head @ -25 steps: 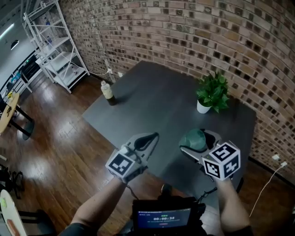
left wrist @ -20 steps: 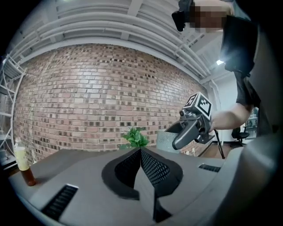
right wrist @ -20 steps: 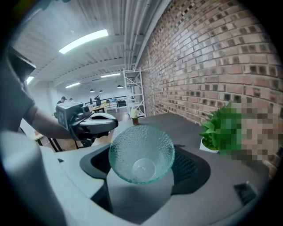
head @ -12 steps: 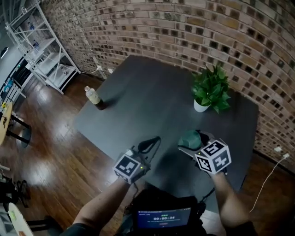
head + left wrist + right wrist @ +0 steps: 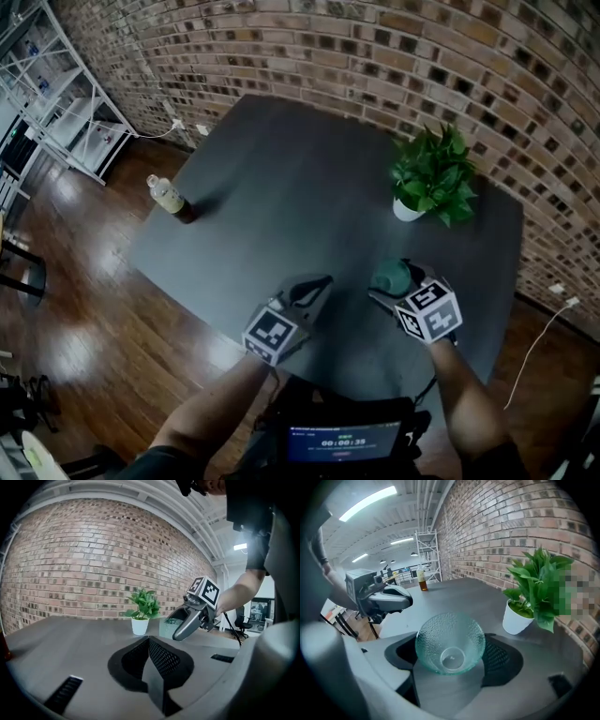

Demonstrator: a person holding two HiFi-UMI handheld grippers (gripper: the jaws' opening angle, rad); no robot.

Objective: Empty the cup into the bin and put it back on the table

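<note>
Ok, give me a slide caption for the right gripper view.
Right gripper holds a green glass cup, mouth toward the camera, over the dark table, between potted plant and left gripper.

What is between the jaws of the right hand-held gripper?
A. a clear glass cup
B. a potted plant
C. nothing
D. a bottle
A: in the right gripper view the glass cup sits clamped between the jaws of the right hand-held gripper.

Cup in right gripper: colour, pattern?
The cup is pale green clear glass, pebbled all over. It shows best in the right gripper view.
</note>
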